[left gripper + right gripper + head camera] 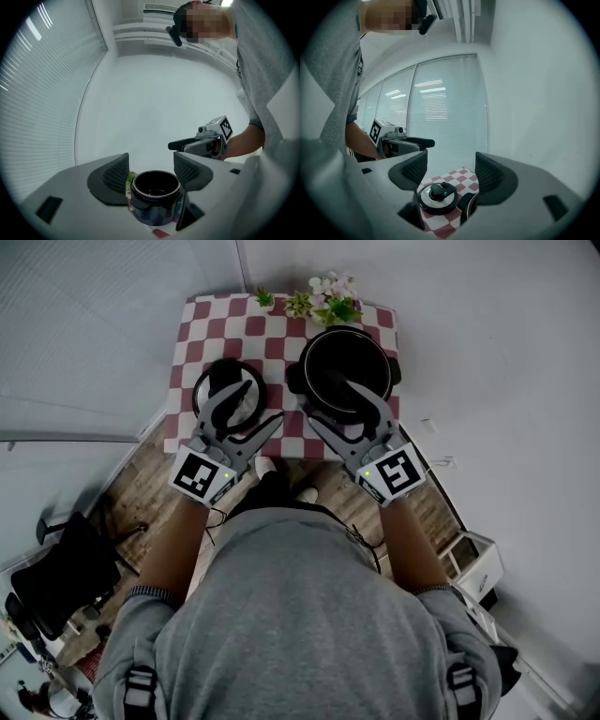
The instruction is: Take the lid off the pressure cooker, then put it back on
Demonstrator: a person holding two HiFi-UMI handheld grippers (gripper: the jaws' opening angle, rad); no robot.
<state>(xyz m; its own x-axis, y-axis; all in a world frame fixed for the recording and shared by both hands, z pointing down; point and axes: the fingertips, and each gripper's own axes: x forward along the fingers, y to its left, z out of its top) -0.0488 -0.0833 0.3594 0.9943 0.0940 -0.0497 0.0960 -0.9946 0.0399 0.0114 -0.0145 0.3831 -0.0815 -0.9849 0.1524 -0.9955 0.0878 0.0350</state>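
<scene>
Jaws of the left gripper (262,401) and the right gripper (330,401) stand wide apart and empty, above a small worktop (272,338) covered in red-and-white checks. On it the lid (214,381) lies left of the open pressure cooker (345,367). Small plants (323,298) stand at the far edge. Around it are a wooden floor (141,493), white walls and window blinds (445,117).

From above, the left gripper (262,401) covers much of the lid (223,376), and the right gripper (330,401) hides the front rim of the pressure cooker (345,352). In the right gripper view only a sliver of the cooker shows past one jaw. The plants (323,301) are too small to tell apart.
</scene>
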